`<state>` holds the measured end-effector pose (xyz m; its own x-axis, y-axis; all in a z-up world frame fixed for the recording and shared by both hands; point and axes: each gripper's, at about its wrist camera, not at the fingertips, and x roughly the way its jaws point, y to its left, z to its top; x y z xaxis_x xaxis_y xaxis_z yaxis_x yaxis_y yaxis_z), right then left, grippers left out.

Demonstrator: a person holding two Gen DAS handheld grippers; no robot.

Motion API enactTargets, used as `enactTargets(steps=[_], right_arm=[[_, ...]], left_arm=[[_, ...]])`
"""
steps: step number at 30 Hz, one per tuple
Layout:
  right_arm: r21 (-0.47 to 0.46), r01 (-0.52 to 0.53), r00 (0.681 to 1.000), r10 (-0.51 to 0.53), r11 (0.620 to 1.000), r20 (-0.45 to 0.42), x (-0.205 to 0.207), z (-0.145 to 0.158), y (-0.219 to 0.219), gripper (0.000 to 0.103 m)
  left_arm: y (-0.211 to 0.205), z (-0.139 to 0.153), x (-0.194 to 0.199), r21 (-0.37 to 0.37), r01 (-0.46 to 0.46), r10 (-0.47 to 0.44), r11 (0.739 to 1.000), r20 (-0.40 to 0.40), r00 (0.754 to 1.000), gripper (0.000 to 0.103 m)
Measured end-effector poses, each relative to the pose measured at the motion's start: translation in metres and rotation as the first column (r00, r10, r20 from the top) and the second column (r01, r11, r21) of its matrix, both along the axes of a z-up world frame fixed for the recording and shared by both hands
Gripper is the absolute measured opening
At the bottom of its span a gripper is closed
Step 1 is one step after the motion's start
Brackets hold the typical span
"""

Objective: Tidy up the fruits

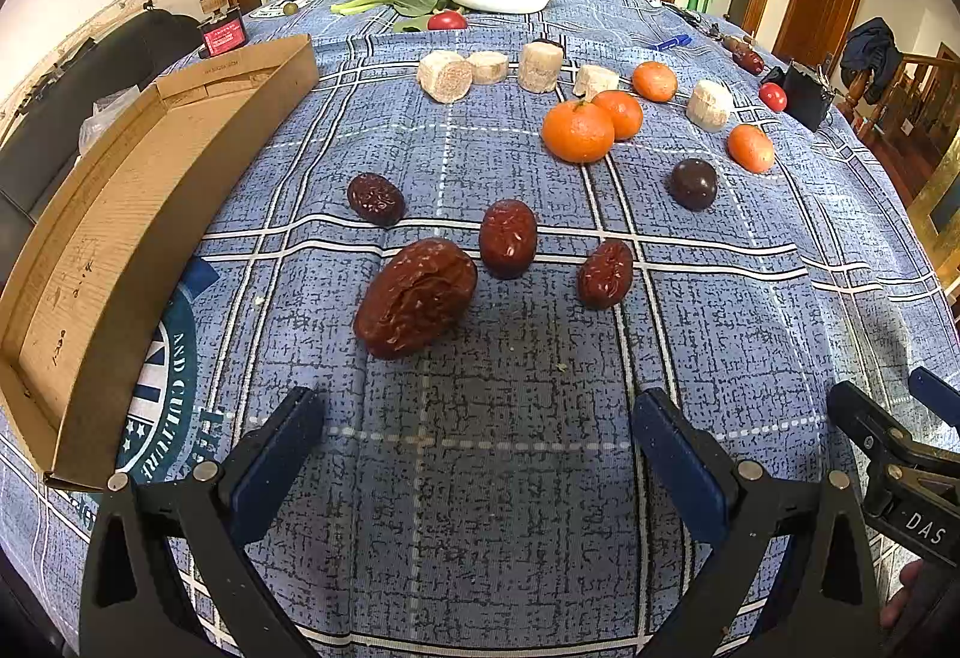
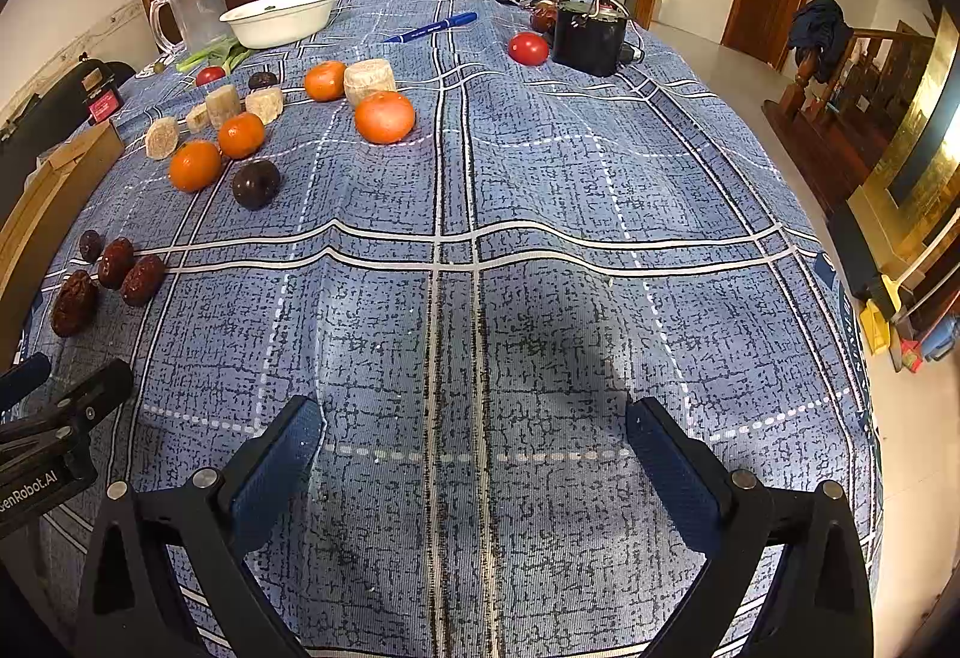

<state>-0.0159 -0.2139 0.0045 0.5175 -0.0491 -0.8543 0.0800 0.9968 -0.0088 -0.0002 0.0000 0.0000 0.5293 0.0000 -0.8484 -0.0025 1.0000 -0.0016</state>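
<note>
We read "DAS" in white on the black body of the right claw, just right of the left claw. "GenRobot.AI", its first letter cut off, stands on the left claw. The tablecloth's round emblem shows "AND CULTURE".

Both wrist views low over the tablecloth, facing forward; shared, seemingly, the dates.

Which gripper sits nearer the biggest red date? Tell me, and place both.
Left. The left gripper faces the biggest red date just ahead of its open jaws. The right gripper is farther off, with the date far to its left.
</note>
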Motion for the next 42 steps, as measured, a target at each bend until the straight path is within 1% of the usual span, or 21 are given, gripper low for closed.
enactTargets(steps=[8, 12, 14, 19, 24, 27, 29, 31, 37, 40, 42], right_arm=[[-0.001, 0.003, 1.000, -0.003, 1.000, 0.000, 0.000, 0.000, 0.001, 0.102], [-0.015, 0.030, 1.000, -0.030, 0.999, -0.005, 0.001, 0.003, 0.005, 0.102], [0.011, 0.032, 0.999, -0.032, 0.999, 0.011, 0.000, 0.010, 0.011, 0.102], [0.010, 0.003, 0.996, -0.004, 1.000, 0.090, -0.002, 0.045, 0.039, 0.102], [0.046, -0.034, 0.984, 0.025, 0.998, 0.176, -0.010, 0.088, 0.065, 0.103], [0.024, -0.051, 0.974, 0.044, 0.998, 0.221, -0.023, 0.105, 0.081, 0.103], [0.015, -0.038, 0.969, 0.033, 0.999, 0.246, -0.035, 0.109, 0.087, 0.103], [0.030, -0.028, 0.963, 0.019, 0.999, 0.268, -0.044, 0.110, 0.089, 0.103], [0.011, -0.004, 0.959, 0.000, 1.000, 0.283, -0.052, 0.113, 0.091, 0.103], [0.004, 0.017, 0.954, -0.018, 1.000, 0.301, -0.057, 0.115, 0.090, 0.103], [0.002, 0.026, 0.957, -0.026, 1.000, 0.289, -0.056, 0.113, 0.090, 0.103]], left_arm=[[-0.001, 0.000, -0.001, 0.001, -0.006, 0.006, 1.000, 0.001, 1.000, 0.103], [0.004, 0.004, 0.002, -0.012, 0.012, -0.012, 1.000, 0.005, 1.000, 0.103], [0.012, 0.012, 0.002, -0.010, 0.006, -0.005, 1.000, 0.036, 0.999, 0.103], [0.038, 0.051, 0.000, -0.015, -0.013, 0.015, 1.000, 0.140, 0.990, 0.103], [0.058, 0.088, -0.010, 0.012, -0.008, 0.005, 1.000, 0.227, 0.974, 0.103], [0.070, 0.102, -0.024, 0.003, -0.006, 0.005, 1.000, 0.277, 0.961, 0.103], [0.079, 0.107, -0.032, -0.008, -0.021, 0.022, 1.000, 0.300, 0.954, 0.103], [0.087, 0.110, -0.037, -0.028, -0.026, 0.034, 0.999, 0.322, 0.946, 0.103], [0.093, 0.111, -0.045, -0.018, -0.043, 0.047, 0.999, 0.363, 0.931, 0.103], [0.093, 0.109, -0.044, -0.013, -0.042, 0.044, 0.999, 0.362, 0.931, 0.103], [0.094, 0.107, -0.044, -0.013, -0.045, 0.047, 0.999, 0.362, 0.931, 0.103]])
